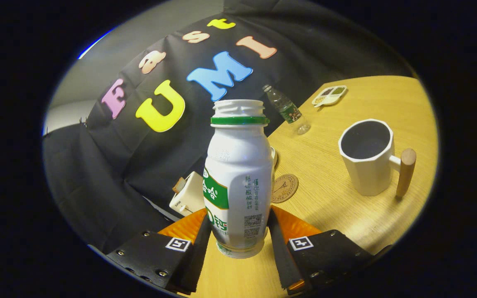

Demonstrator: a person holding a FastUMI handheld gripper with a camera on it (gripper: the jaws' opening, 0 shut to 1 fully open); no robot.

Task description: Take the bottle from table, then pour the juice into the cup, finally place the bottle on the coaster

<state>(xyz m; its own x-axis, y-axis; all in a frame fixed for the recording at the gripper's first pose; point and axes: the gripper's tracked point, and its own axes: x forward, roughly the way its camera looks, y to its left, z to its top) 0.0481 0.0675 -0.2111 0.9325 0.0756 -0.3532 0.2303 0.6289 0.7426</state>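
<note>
Here's the gripper (pixel 238 236), two long flat fingers (pixel 280 248) running forward like slabs and pressed on either side of the bottle (pixel 238 178). Behind each finger sits a ribbed, wedge-shaped backing piece. Further back, at seven o'clock and five o'clock from the bottle's base, two chunky angular mounting blocks (pixel 147 252) spread outward. Each block carries a square black-and-white marker tag (pixel 178 243) on its inner corner. Small shiny round screws (pixel 162 273) dot the left block's face, with more along the right block's edge.
</note>
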